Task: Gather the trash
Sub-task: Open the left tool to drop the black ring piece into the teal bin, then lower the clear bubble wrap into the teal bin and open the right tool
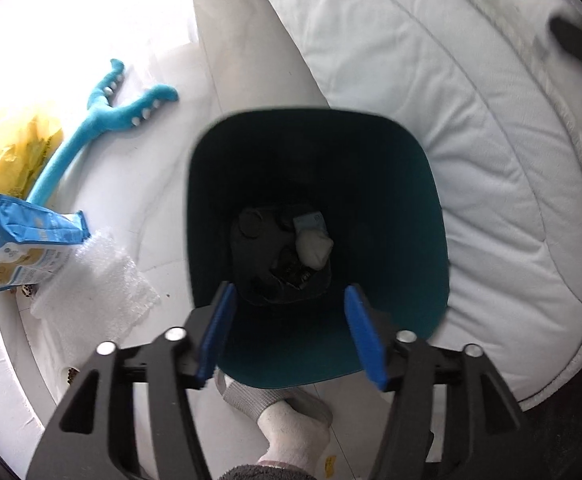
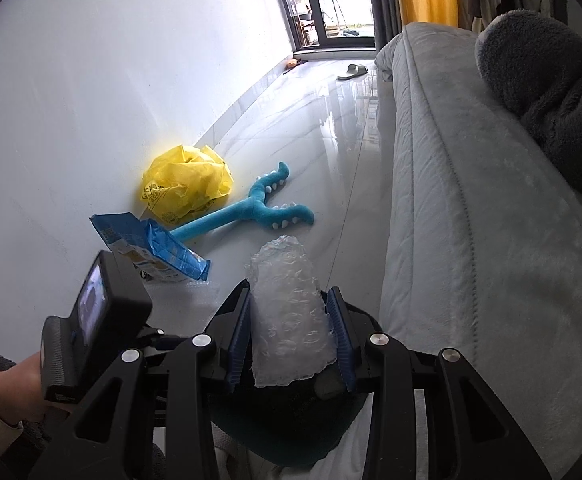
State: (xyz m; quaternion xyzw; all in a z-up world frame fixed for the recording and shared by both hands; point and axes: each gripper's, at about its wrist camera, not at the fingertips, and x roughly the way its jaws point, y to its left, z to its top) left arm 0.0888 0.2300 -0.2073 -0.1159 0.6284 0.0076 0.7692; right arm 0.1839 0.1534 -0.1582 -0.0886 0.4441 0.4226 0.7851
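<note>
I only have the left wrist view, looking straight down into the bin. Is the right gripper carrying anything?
Observer: Yes, the right gripper is shut on a roll of bubble wrap.
Operator: What trash remains along the wall?
Observer: A crumpled yellow plastic bag lies whole against the wall, beyond the blue snack bag.
Operator: Anything farther down the room?
Observer: A slipper lies on the floor near the glass door.
</note>
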